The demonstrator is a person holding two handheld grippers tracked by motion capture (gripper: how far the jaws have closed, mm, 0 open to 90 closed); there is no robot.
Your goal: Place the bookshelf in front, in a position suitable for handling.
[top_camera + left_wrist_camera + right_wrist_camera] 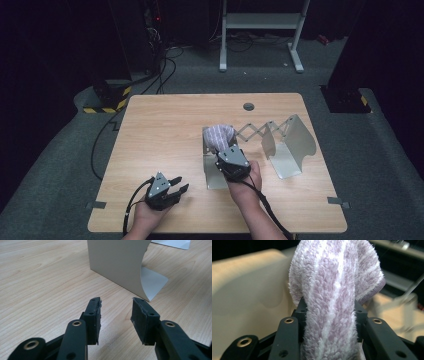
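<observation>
A rolled purple-and-white fluffy towel [220,136] stands up against the left plate [212,172] of a grey metal expanding rack. My right gripper [225,151] is shut on it from the near side; in the right gripper view the towel [334,272] bulges up between both pads of my right gripper [329,308]. My left gripper [180,184] rests near the table's front left, open and holding nothing. In the left gripper view my left gripper [116,305] points at bare wood, with the rack's plate [117,262] just beyond it.
The rack's scissor links [252,131] join the left plate to a curved right plate [292,145]. The wooden table [160,130] has a round grommet [248,106] at the back. A white frame [260,22] and cables [162,70] sit on the floor behind.
</observation>
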